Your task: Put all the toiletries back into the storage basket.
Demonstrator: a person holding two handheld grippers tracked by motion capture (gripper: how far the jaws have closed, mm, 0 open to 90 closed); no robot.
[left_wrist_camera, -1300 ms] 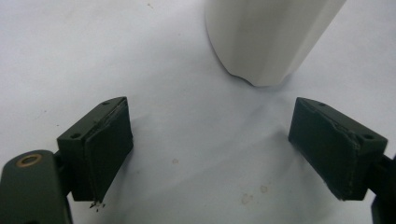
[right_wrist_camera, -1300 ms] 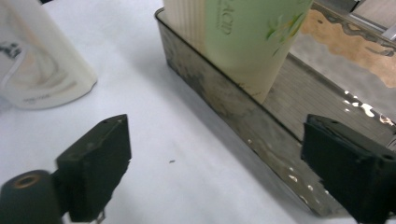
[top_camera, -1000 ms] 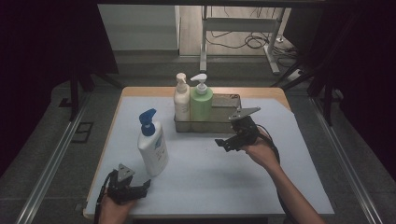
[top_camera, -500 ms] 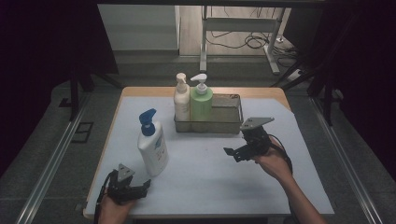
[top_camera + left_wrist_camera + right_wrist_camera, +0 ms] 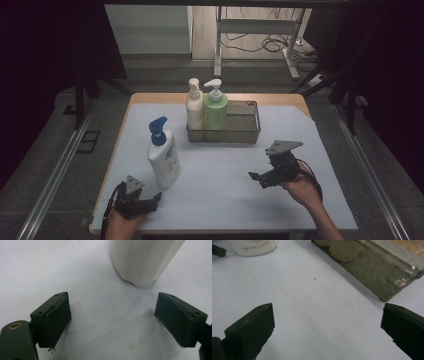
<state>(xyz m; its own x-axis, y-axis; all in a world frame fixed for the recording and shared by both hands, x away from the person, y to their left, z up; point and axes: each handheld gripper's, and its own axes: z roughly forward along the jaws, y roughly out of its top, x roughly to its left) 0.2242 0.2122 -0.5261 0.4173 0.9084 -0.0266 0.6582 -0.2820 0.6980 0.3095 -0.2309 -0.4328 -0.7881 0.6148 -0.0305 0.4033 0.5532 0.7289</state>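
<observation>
A white lotion bottle with a blue pump (image 5: pixel 163 155) stands upright on the white table cover at the front left. Just behind it from my side, my left gripper (image 5: pixel 154 200) rests open near the front edge. In the left gripper view the bottle's base (image 5: pixel 142 260) sits a little beyond the spread jaws of that gripper (image 5: pixel 120 325). At the right my right gripper (image 5: pixel 257 180) is held open above the table, in front of the wire basket (image 5: pixel 247 131). Between its jaws (image 5: pixel 329 332) lies bare table, with the basket (image 5: pixel 372 267) further ahead.
Inside the basket's left half stand a cream pump bottle (image 5: pixel 194 107) and a green pump bottle (image 5: pixel 215 110); its right half holds nothing. The white cover (image 5: pixel 220 170) spans the wooden table. Dark floor and metal rails lie beyond the edges.
My right gripper has drawn back from the basket toward the front right of the table, still open. The left gripper and the bottles have stayed put.
</observation>
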